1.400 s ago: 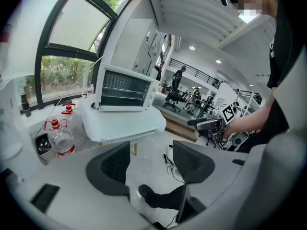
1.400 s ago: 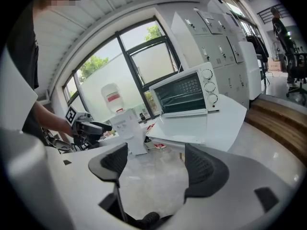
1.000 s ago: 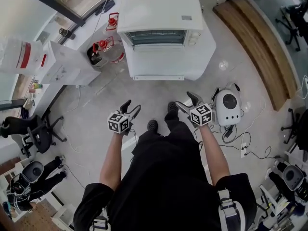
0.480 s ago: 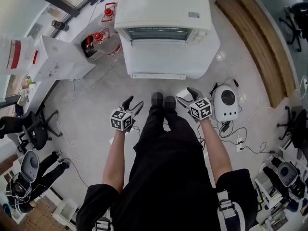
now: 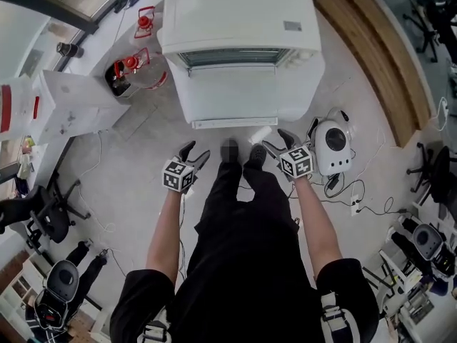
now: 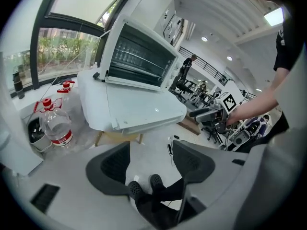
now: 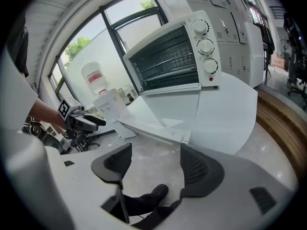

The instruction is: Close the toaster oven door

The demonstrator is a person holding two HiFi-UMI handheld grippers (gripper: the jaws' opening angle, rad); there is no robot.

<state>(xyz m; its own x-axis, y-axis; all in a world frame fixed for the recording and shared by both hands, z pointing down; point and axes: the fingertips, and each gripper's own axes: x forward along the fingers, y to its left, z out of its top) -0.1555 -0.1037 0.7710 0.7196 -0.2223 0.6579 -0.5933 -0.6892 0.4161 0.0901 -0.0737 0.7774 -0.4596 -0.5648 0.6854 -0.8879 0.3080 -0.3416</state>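
A white toaster oven [image 5: 239,20] stands on a white table [image 5: 303,84], its door [image 5: 228,98] folded down flat toward me, handle edge [image 5: 232,123] nearest. The left gripper view shows the oven's dark inside [image 6: 139,56] and the lowered door [image 6: 144,104] ahead. In the right gripper view the oven [image 7: 177,56] has three knobs. My left gripper [image 5: 196,152] hangs open just short of the door's left corner, nothing between its fingers. My right gripper [image 5: 275,141] is open near the right corner; its jaws have just been closing a little, with nothing between them.
Water bottles with red caps [image 5: 128,70] and a white box [image 5: 71,106] stand left of the oven table. A white round device [image 5: 334,145] and cables lie on the floor at right, beside a wooden platform [image 5: 371,56]. An office chair [image 5: 36,213] is at far left.
Both grippers and I have moved closer to the oven, which now fills more of the head view. The door still lies open.
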